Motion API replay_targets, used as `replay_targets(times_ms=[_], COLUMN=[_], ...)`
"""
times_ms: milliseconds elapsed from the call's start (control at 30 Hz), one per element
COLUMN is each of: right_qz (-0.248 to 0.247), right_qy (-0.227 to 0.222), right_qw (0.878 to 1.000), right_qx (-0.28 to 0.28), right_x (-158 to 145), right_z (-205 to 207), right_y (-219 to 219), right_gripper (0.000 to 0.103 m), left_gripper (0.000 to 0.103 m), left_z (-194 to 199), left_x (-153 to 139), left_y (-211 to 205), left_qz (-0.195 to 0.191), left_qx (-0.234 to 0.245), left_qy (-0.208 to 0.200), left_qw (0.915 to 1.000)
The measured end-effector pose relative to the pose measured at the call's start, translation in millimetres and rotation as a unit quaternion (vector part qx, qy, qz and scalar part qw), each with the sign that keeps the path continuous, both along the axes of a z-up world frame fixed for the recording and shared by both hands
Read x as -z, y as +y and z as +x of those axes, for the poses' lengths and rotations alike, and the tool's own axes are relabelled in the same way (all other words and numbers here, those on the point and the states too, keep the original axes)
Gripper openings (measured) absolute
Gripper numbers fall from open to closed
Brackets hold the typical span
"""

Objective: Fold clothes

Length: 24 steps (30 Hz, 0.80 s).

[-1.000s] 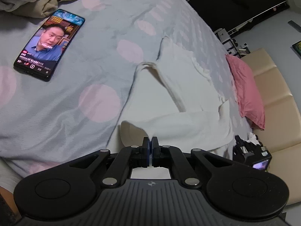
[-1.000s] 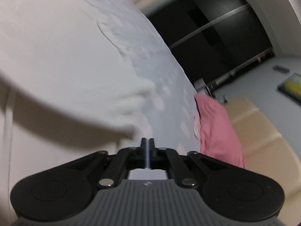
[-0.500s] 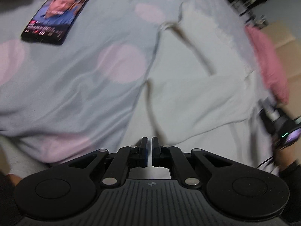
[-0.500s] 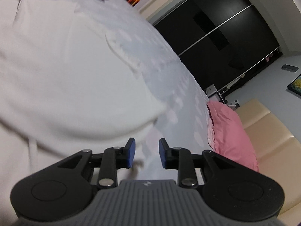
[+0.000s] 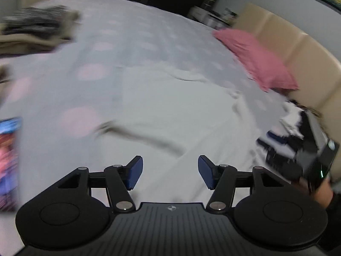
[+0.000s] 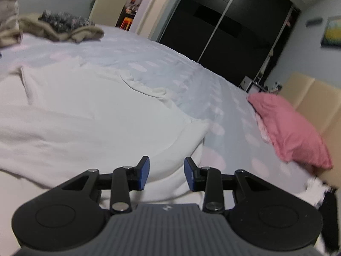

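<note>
Left wrist view shows my left gripper and right gripper with jaws just opened, nothing between them, over the white garment mid-bed; I reckon a careless regrasp would drag its loose fold apart

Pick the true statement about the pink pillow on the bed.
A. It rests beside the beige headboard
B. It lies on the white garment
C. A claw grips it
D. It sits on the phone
A: the pink pillow lies at the bed's edge against the beige headboard, clear of the white garment.
</note>
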State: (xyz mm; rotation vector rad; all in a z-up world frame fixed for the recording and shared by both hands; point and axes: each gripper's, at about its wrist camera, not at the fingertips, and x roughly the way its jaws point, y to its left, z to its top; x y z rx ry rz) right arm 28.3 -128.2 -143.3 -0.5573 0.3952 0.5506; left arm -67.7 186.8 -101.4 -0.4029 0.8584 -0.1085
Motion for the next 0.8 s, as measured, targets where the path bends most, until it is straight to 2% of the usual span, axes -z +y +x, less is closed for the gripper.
replay_targets(times_ms=[100, 167, 267, 367, 400, 433, 567, 600, 700, 800], right_qz=[0.040, 0.065, 0.087, 0.096, 0.101, 0.103, 0.095, 0.093, 0.092, 0.087], right_qy=[0.012, 0.020, 0.023, 0.028, 0.034, 0.038, 0.040, 0.038, 0.040, 0.047], right_qw=[0.999, 0.998, 0.996, 0.995, 0.994, 0.994, 0.995, 0.995, 0.995, 0.995], right_qx=[0.010, 0.015, 0.013, 0.021, 0.021, 0.020, 0.016, 0.016, 0.019, 0.023], right_x=[-1.1, 0.2, 3.2, 8.2, 9.8, 11.3, 16.7, 17.3, 17.4, 19.9], right_z=[-9.6, -10.7, -13.0, -11.4, -10.0, -9.3, -7.9, -8.1, -8.7, -6.6], right_y=[-15.1, -23.0, -30.8, -31.9, -32.2, -32.1, -28.7, -28.0, -28.8, -28.5], right_gripper=[0.042, 0.042, 0.042, 0.042, 0.042, 0.042, 0.042, 0.042, 0.042, 0.042], left_gripper=[0.048, 0.045, 0.044, 0.025, 0.010, 0.002, 0.002, 0.002, 0.002, 0.002], left_z=[50.5, 69.4, 76.5, 67.9, 65.5, 64.1, 59.6, 55.6, 41.2, 35.6], left_x=[20.4, 32.6, 50.5, 57.7, 58.4, 58.1, 55.9, 53.8, 50.7, 58.1], left_y=[-18.4, -33.5, -47.0, -53.0, -51.6, -46.8, -23.6, -18.2, -9.4, -8.4], left_qz=[-0.009, 0.013, 0.043, 0.037, 0.033, 0.026, -0.041, -0.048, -0.039, -0.045], left_qx=[0.050, 0.082, 0.117, 0.137, 0.137, 0.130, 0.073, 0.057, 0.021, 0.025], left_qy=[0.007, 0.011, 0.026, 0.026, 0.027, 0.030, 0.021, 0.017, 0.018, 0.034], left_qw=[0.9987, 0.9965, 0.9918, 0.9895, 0.9897, 0.9907, 0.9963, 0.9971, 0.9989, 0.9981])
